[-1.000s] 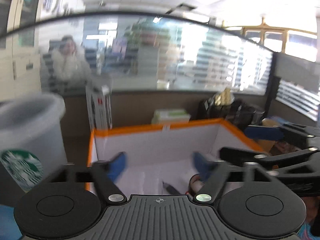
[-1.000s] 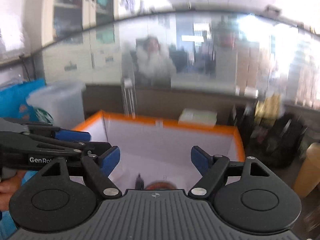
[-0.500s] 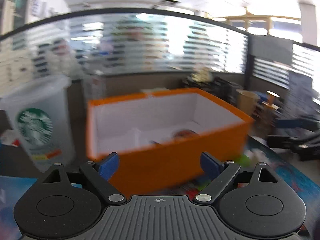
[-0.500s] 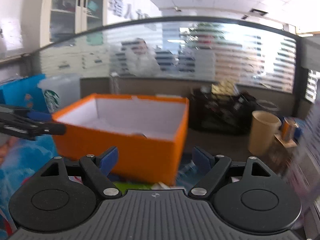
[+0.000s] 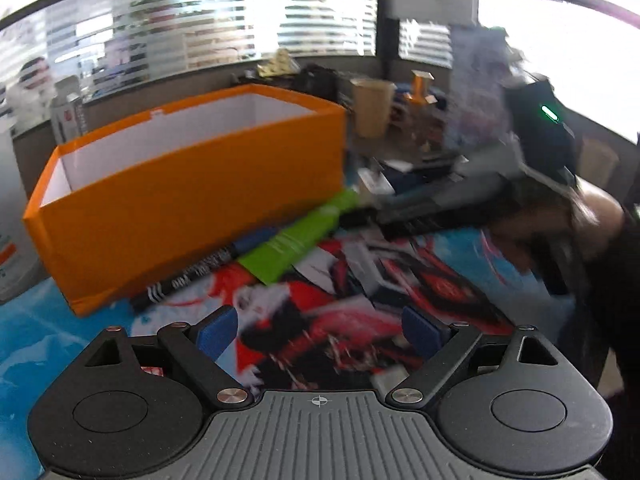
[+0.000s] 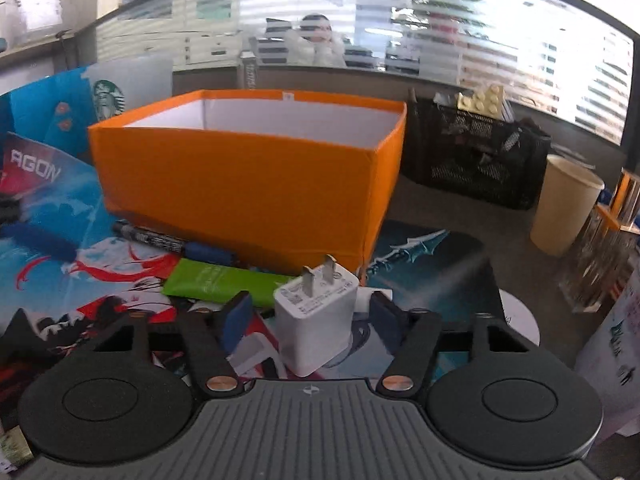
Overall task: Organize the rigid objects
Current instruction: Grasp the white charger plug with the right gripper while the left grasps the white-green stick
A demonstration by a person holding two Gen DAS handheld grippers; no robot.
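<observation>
Office desk under a bright printed mat (image 6: 436, 256), with frosted glass partitions behind. Between the right gripper (image 6: 310, 314)'s blue pads stands a white plug adapter (image 6: 314, 314), prongs tilted up and away; the jaws have just been closing around it, yet a gap shows on each side, so it looks bracketed, not clamped. Just ahead of it lies a green packet (image 6: 220, 278), beyond that a black marker (image 6: 154, 238) with a blue cap, both against the near wall of the orange box (image 6: 248, 188), which sits straight ahead. Further right are a black mesh organiser (image 6: 476, 156) and a paper cup (image 6: 566, 204).

The left gripper (image 5: 318, 330) hangs wide apart over the mat, holding nothing; marker and packet lie ahead of it, the box to its upper left.

Judging by this, the step is picking up the adapter. Next the pads must seat on its flat sides, then lift it clear over the box rim
</observation>
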